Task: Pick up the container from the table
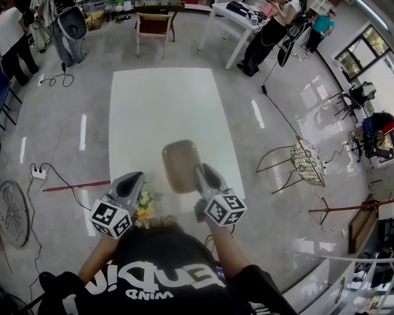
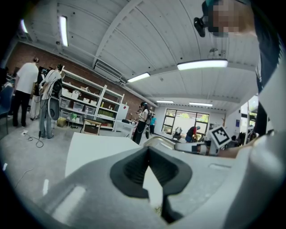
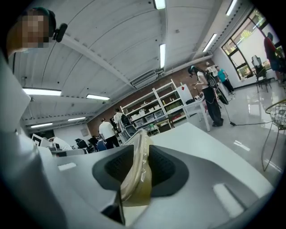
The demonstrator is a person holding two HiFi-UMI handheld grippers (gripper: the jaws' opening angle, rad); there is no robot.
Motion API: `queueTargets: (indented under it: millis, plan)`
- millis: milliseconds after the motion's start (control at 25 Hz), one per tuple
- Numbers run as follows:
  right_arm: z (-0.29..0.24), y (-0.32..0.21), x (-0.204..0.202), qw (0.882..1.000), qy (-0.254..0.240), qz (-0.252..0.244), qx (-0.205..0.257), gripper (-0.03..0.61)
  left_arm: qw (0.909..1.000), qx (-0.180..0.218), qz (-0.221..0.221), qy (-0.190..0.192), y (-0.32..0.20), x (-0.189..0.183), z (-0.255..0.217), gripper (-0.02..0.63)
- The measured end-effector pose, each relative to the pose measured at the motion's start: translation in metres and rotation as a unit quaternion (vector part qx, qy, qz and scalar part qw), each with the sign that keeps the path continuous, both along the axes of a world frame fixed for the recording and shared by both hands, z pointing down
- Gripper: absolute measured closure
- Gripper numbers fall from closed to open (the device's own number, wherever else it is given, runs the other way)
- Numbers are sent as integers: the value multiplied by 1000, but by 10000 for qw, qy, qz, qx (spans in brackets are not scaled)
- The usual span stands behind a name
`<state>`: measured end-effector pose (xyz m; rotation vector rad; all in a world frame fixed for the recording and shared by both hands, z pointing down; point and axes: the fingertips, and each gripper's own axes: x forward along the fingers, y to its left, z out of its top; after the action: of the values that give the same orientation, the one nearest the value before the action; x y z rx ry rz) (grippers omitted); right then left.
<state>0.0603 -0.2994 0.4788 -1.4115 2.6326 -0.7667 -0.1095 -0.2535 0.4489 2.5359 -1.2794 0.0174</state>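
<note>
A brownish see-through container (image 1: 180,165) hangs tilted on its edge above the near end of the white table (image 1: 163,104). My right gripper (image 1: 200,170) is shut on its rim. In the right gripper view the container's rim (image 3: 137,156) is pinched between the two dark pads of the right gripper (image 3: 138,167). My left gripper (image 1: 136,179) is level beside it, to the left, over the table's near edge. In the left gripper view the pads of the left gripper (image 2: 148,154) meet at their tips with nothing between them.
A small bunch of flowers (image 1: 145,210) lies at the table's near edge between the grippers. A wire chair (image 1: 306,161) stands to the right. Further off are a wooden chair (image 1: 154,26), another white table (image 1: 237,18) and several people. Cables and a power strip (image 1: 38,173) lie on the floor at the left.
</note>
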Motion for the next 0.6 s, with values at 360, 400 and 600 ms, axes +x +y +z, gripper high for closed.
queueTargets:
  millis: [360, 400, 600]
  plan:
    - [5, 49, 5, 9979, -203, 609, 6, 487, 9998, -25, 167, 48, -4, -12, 6, 612]
    - [8, 52, 7, 9975, -214, 670, -31, 490, 9998, -33, 187, 52, -3, -12, 6, 612]
    - [17, 66, 10, 9958, -153, 883, -176, 506, 9993, -86, 344, 85, 3, -9, 5, 612]
